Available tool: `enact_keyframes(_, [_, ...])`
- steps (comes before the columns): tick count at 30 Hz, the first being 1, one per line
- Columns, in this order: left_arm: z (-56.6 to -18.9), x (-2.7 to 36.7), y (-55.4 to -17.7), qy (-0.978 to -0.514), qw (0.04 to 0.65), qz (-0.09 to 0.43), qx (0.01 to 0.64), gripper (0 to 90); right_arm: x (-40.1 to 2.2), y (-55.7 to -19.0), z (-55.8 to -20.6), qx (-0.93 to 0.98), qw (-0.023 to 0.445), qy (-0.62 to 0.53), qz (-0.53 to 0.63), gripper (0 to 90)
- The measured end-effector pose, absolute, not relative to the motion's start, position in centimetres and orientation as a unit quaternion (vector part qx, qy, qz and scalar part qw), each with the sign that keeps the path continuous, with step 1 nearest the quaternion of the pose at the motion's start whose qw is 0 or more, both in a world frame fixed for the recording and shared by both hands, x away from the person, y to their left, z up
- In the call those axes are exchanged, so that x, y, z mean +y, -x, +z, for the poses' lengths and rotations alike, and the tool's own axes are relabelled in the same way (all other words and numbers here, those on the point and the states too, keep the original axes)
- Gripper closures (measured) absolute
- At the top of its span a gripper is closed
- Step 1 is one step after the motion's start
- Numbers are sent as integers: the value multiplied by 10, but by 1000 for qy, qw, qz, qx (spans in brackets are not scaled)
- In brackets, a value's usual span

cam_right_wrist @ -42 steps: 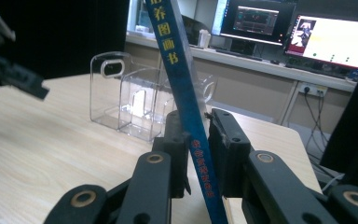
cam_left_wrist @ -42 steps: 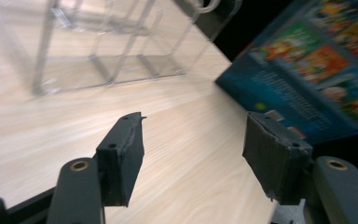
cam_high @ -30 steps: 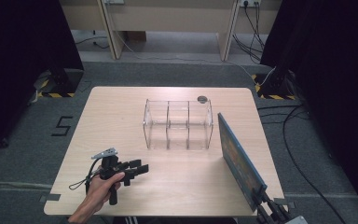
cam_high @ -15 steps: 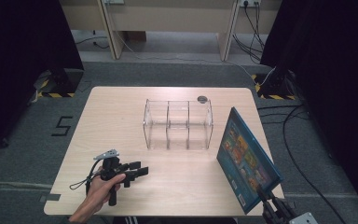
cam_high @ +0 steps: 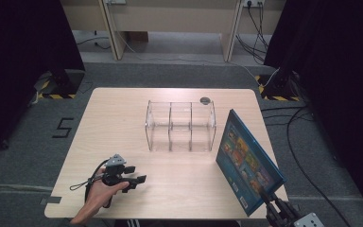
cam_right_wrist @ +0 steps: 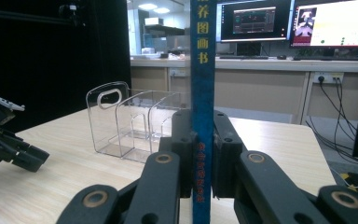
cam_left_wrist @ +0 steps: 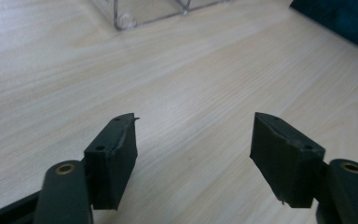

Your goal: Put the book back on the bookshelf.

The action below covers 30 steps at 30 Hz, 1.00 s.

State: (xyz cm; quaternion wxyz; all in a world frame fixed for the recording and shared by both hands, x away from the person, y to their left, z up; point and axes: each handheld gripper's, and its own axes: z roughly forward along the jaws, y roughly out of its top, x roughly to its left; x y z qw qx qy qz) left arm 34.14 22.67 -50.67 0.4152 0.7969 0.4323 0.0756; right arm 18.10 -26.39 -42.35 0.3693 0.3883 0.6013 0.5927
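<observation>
My right claw (cam_right_wrist: 200, 158) is clenched on the book (cam_right_wrist: 202, 93), one jaw on each cover, with the blue spine facing the right gripper view's camera. In that view the spine runs straight up and down, so the long axis of the book stands upright between the jaws, the lower end held and the upper end passing out of the top of the frame. In the high view, I see the right claw (cam_high: 270, 204) at the near right corner of the worktop (cam_high: 123, 118), gripping the book (cam_high: 248, 163) by its lowest corner. The book is raised off the worktop and leans, its colourful cover turned towards the left and the near side, its top edge reaching up and away towards the clear organiser (cam_high: 180, 125). The book is near the right end of the organiser but apart from it.

My left claw (cam_left_wrist: 193, 140) is released: its jaws have just been opening, they stand well apart, and I see only bare worktop (cam_left_wrist: 191, 70) between them. In the high view, the left claw (cam_high: 139, 179) lies low over the near left part of the worktop, held in a hand (cam_high: 97, 196), pointing to the right.

The organiser stands in the middle of the worktop, with three compartments side by side. A small dark round object (cam_high: 204, 100) lies just behind its right end.
</observation>
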Motion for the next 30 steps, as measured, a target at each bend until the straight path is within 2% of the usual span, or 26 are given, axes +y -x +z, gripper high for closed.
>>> enact_keyframes(5, [-513, 226, -342, -824, 374, 108, 411, 286, -265, -183, -424, 599, 366, -391, 595, 827])
enact_keyframes(15, [-513, 227, -342, -823, 378, 106, 410, 282, -262, -192, -420, 609, 371, -368, 597, 795])
enact_keyframes(30, [-513, 227, -342, -823, 381, 101, 409, 283, -266, -228, -415, 617, 367, -346, 604, 760])
